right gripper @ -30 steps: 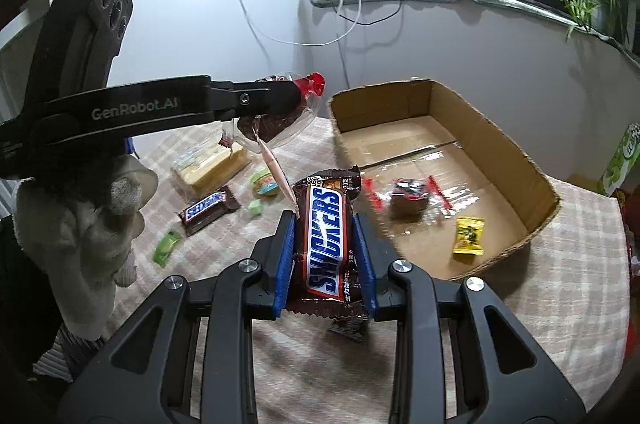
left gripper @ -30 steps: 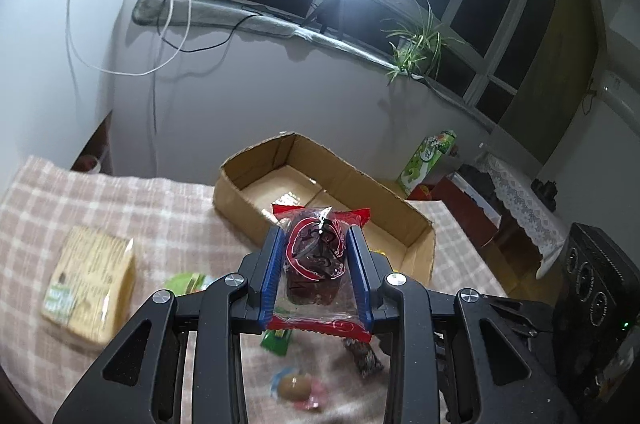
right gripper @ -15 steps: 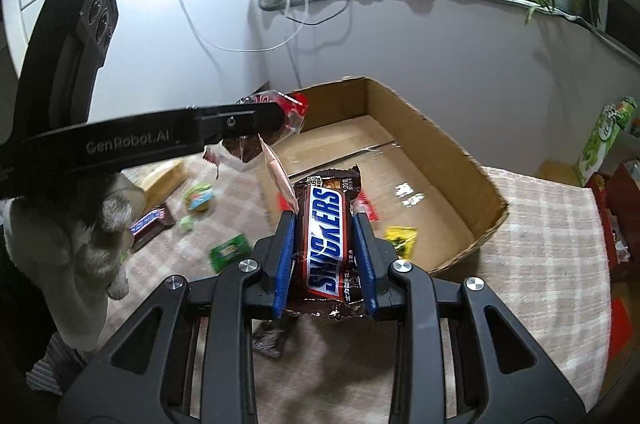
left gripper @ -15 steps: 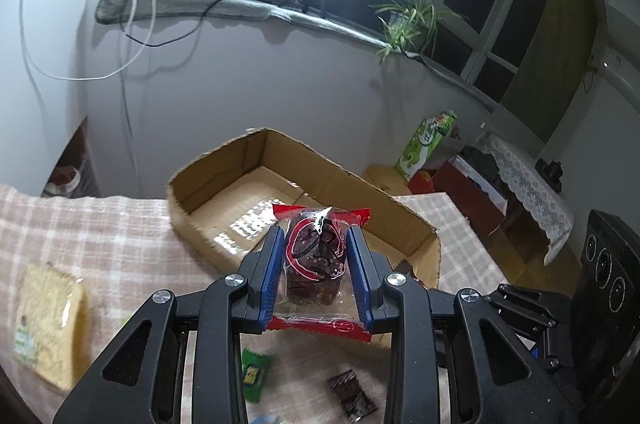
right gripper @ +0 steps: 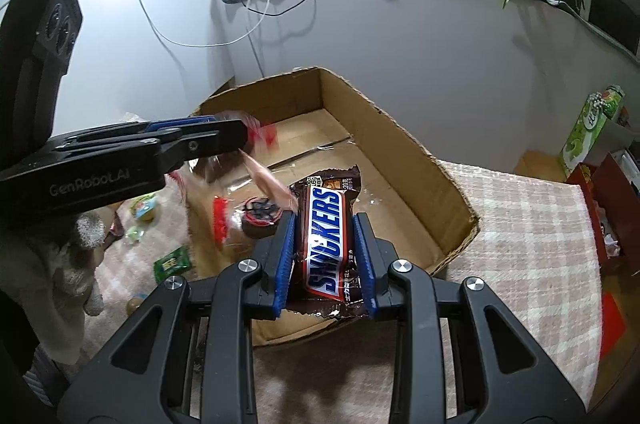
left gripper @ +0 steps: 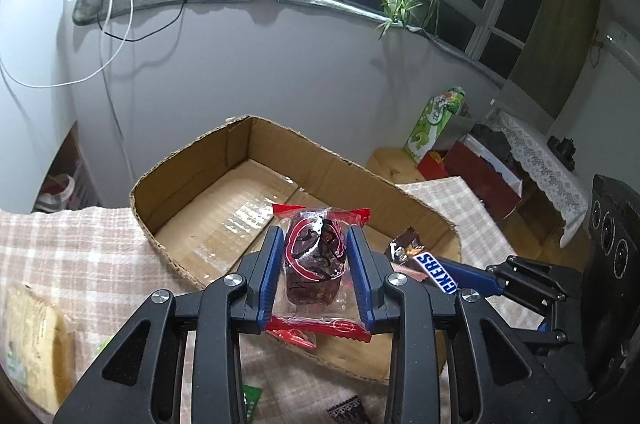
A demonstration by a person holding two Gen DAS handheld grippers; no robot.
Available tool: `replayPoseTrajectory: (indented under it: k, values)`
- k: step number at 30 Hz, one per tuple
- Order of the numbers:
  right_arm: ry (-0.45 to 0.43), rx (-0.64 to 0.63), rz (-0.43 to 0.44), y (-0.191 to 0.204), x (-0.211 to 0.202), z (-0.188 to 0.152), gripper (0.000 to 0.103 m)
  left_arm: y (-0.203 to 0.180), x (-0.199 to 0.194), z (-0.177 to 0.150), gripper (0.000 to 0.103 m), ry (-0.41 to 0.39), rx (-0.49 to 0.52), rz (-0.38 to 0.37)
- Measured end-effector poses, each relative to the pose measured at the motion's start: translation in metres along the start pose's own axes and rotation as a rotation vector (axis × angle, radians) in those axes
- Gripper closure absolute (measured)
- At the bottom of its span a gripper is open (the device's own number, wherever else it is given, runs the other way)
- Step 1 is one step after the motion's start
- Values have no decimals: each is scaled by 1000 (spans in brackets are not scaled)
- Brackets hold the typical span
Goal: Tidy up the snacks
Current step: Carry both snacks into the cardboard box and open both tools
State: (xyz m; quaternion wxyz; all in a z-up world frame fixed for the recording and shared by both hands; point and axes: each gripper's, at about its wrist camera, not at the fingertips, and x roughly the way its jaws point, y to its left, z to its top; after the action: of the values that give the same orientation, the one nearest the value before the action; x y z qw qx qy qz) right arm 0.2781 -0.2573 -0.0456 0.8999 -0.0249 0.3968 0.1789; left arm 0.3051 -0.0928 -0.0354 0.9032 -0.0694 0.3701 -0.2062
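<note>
My left gripper point(left gripper: 316, 236) is shut on a brown cake in a clear wrapper with red ends point(left gripper: 314, 264). It hangs over the near wall of the open cardboard box point(left gripper: 192, 159). My right gripper point(right gripper: 324, 220) is shut on a Snickers bar point(right gripper: 324, 236), also above the near part of the box point(right gripper: 400, 143). The two grippers are close side by side: the left gripper point(right gripper: 240, 135) shows at the left of the right wrist view, and the Snickers bar point(left gripper: 434, 272) juts in from the right of the left wrist view. A second wrapped cake point(right gripper: 260, 214) lies inside the box.
On the checked cloth point(right gripper: 520, 224) left of the box lie a yellow cracker packet point(left gripper: 28, 336), a green candy point(right gripper: 172, 262) and other small sweets. A dark candy point(left gripper: 348, 414) lies under my left gripper. A gloved hand point(right gripper: 60, 264) holds the left gripper. A green carton point(left gripper: 436, 121) stands beyond the table.
Both grippers have travelled with their snacks from above the cloth to the box. The box now fills the middle of both views, and the loose sweets have slid away to the left.
</note>
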Motion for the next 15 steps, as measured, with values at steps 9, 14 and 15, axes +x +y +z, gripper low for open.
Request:
replayPoseTrajectory:
  k: [9,14,15]
  values:
    - [-9,10,-25,-6,2,0,51,2,2,2,51,-10,5,37]
    - [-24,7,-31,-4,-8,1,50,1,-2,2,51,-12,7,39]
    - [-25,7,-31,-3,-10,0,50,1,-3,2,51,-14,8,41]
